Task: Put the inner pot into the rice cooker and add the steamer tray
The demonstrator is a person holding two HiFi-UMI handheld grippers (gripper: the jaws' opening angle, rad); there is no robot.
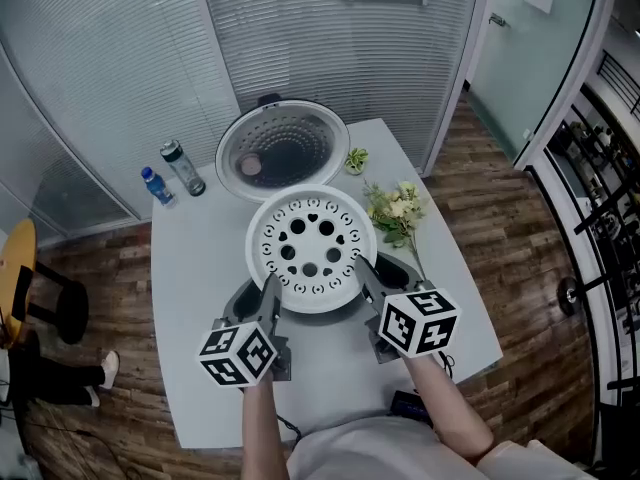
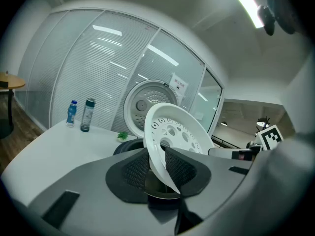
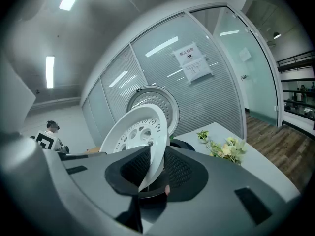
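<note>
Two grippers: both grip the same white steamer tray (image 1: 312,248), one on each side of its rim.
Left gripper (image 1: 271,286): jaws drawn in to a narrow gap, their dark mesh pads (image 2: 132,168) pressed on both faces of the tray's rim, which runs straight between them.
Right gripper (image 1: 364,266): jaws at much the same narrow gap, pinching the opposite edge of the tray; its own view shows the rim wedged between the pads (image 3: 178,171).
Tray position: spans the space between the two sets of jaws, held off the desk (image 1: 200,268), with its face of round holes and small heart cut-outs turned upward in the head view.
Rice cooker (image 1: 283,148): its lid stands open beyond both sets of jaws, just past the tray's far edge. A dark rounded rim (image 2: 126,144) shows just ahead of the left jaws, behind the tray. The tray hides what is inside.
Marker cubes: one (image 1: 238,353) behind the left jaws, one (image 1: 418,320) behind the right.
Bottles: a small blue one (image 1: 153,185) and a taller clear one (image 1: 183,168), upright side by side, well to the left of the left jaws.
Flowers (image 1: 395,213): lying on the desk just right of the right jaws.
Small green plant (image 1: 356,159): beyond the flowers, beside the open lid.
</note>
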